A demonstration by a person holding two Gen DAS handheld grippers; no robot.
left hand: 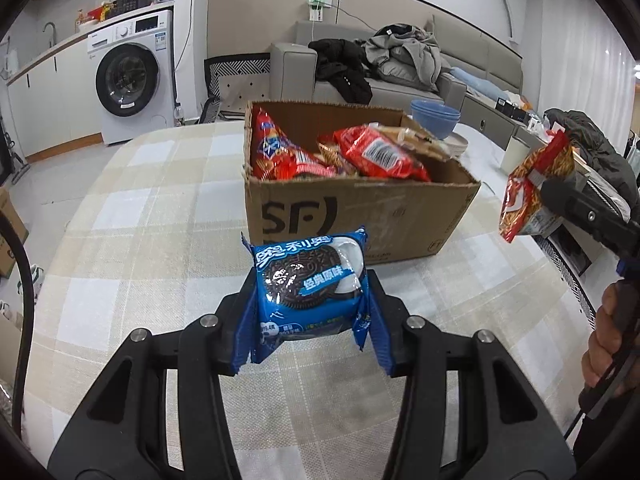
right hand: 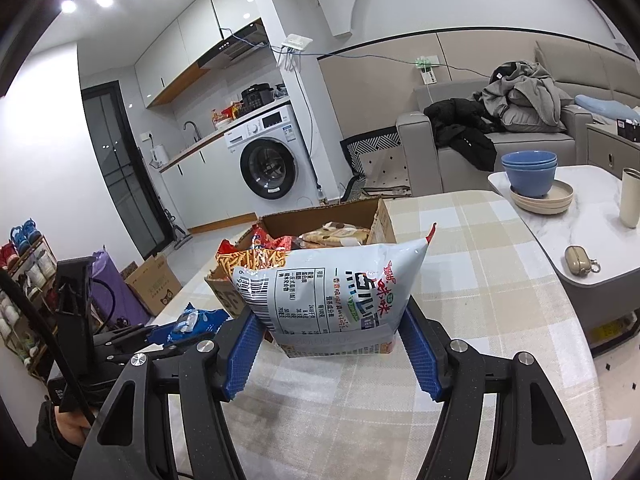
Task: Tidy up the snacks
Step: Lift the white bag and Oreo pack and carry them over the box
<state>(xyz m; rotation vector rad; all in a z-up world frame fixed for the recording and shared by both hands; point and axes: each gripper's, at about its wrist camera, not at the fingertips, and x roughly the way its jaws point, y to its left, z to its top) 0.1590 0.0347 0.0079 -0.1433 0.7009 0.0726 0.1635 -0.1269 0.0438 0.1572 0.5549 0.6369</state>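
- Clamped between the blue ribbed pads of the left gripper (left hand: pixel 310 312) was a blue cookie packet (left hand: pixel 310 288), held upright above the checked tablecloth (left hand: pixel 140 220), printed face toward the wrist camera.
- Over on the right, the right gripper (right hand: pixel 330 344) pinched a bag of stick snacks (right hand: pixel 336 284) by its lower part; the bag's pale back panel with barcode faced that camera, and its red front showed from the left wrist view.
- Just beyond both packets stood an open cardboard box (left hand: pixel 360 216) on the cloth, already holding several red snack bags (left hand: pixel 376 156) and a brownish wrapped pack, piled loosely and poking above the rim.
- From the right wrist view the held bag hid most of the box's near wall; the left gripper and its blue packet showed low at the left, apart from the box.
- A bare hand (left hand: pixel 608 340) gripped the right tool's handle at the edge of the left view.
- Behind the box, on a pale marble-look table (right hand: pixel 592 248), sat stacked blue bowls (right hand: pixel 530 174) on cream plates (right hand: pixel 542 200), a tall cream cup (right hand: pixel 630 198) and a small tan case (right hand: pixel 580 260).
- Farther off were a grey sofa (right hand: pixel 520 144) heaped with dark and grey jackets, a white washing machine (right hand: pixel 272 160) under a counter, and a brown carton (right hand: pixel 154 284) on the floor.
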